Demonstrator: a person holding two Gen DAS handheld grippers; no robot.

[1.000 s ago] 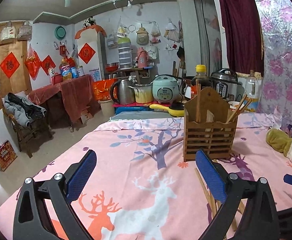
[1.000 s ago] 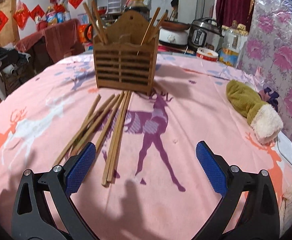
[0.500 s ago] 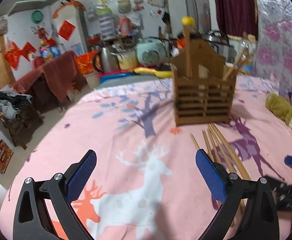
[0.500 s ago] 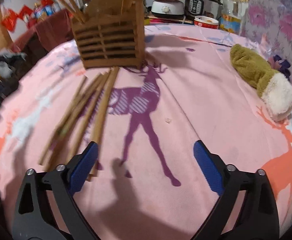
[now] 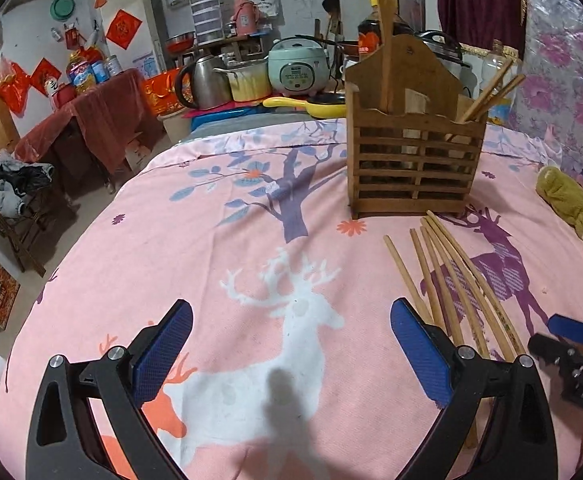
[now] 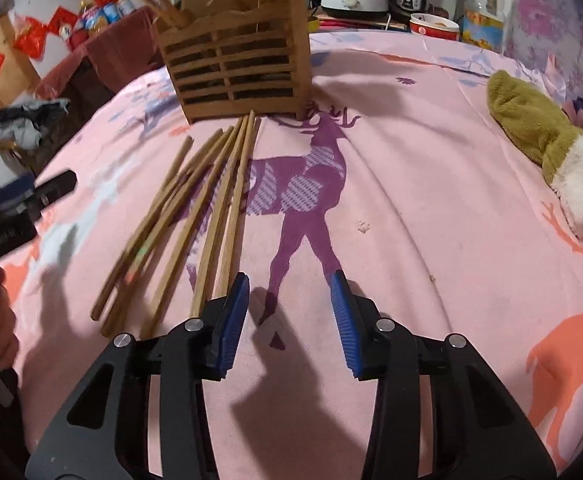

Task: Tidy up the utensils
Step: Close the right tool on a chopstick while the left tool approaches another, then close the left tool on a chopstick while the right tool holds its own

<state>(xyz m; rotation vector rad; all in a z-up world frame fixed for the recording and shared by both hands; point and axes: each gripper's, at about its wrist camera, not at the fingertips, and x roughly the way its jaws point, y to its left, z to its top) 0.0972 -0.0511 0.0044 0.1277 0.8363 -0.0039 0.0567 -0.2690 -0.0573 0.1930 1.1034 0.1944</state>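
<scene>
Several wooden chopsticks (image 6: 195, 208) lie fanned out on the pink tablecloth in front of a slatted wooden utensil holder (image 6: 235, 60), which holds a few chopsticks upright. The holder (image 5: 415, 152) and the loose chopsticks (image 5: 451, 284) also show in the left wrist view. My left gripper (image 5: 291, 344) is wide open and empty over the white deer print, left of the chopsticks. My right gripper (image 6: 289, 304) is partly closed and empty, with its left pad beside the near ends of the rightmost chopsticks.
A green and white plush slipper (image 6: 543, 144) lies at the right on the table (image 6: 431, 208). Beyond the far edge stand a rice cooker (image 5: 297, 68), a kettle (image 5: 205, 80), pots and bottles. A chair with clothes (image 5: 7, 192) stands at the left.
Both grippers have dropped lower toward the table. My right gripper has narrowed from wide open to partly closed and moved left to the chopstick ends. The left stays wide open.
</scene>
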